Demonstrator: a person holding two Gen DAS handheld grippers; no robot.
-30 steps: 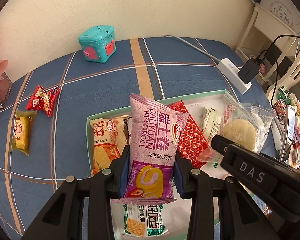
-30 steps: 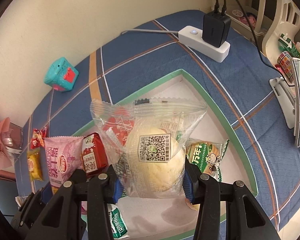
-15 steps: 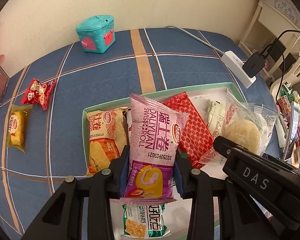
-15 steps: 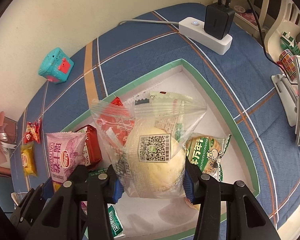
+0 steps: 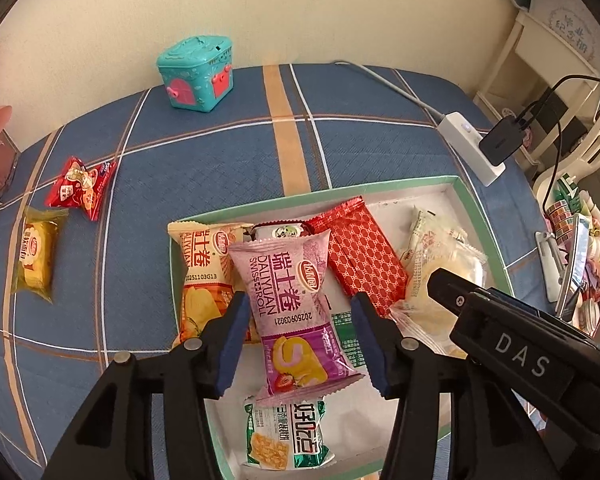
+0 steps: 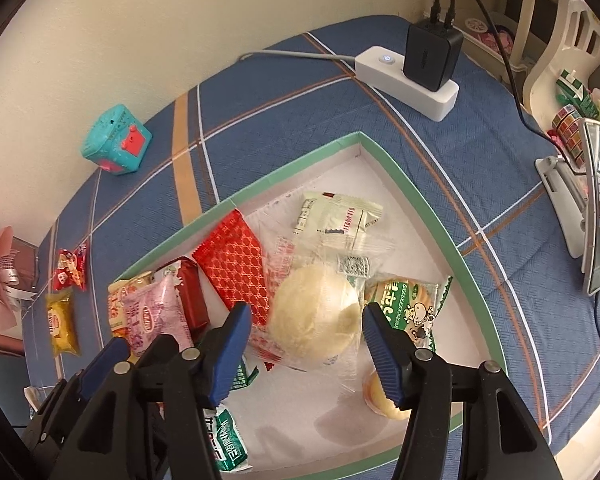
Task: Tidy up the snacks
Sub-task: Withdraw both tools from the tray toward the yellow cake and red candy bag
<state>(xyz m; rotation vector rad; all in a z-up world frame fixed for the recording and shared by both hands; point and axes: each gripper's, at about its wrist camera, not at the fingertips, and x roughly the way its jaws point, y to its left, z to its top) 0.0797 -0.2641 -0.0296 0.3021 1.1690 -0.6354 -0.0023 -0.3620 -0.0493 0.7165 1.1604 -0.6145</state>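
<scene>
Both the left gripper (image 5: 298, 338) and right gripper (image 6: 306, 350) are standing open, jaws having just been opening, so the pink Swiss roll packet (image 5: 292, 316) and clear bun bag (image 6: 316, 316) are risking sliding onto snacks piled in the green-rimmed box (image 6: 412, 196).

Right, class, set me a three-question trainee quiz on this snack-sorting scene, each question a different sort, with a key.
1. True or false: the pink Swiss roll pack is clamped tight by the left gripper.
2. How many snacks lie on the blue cloth outside the green-rimmed box?
3. What lies between the right gripper's jaws: A the bun in a clear bag, B the red patterned pack, C the teal toy box?

Key: 1 false, its jaws have just been opening; 2 two; 3 A.
</scene>
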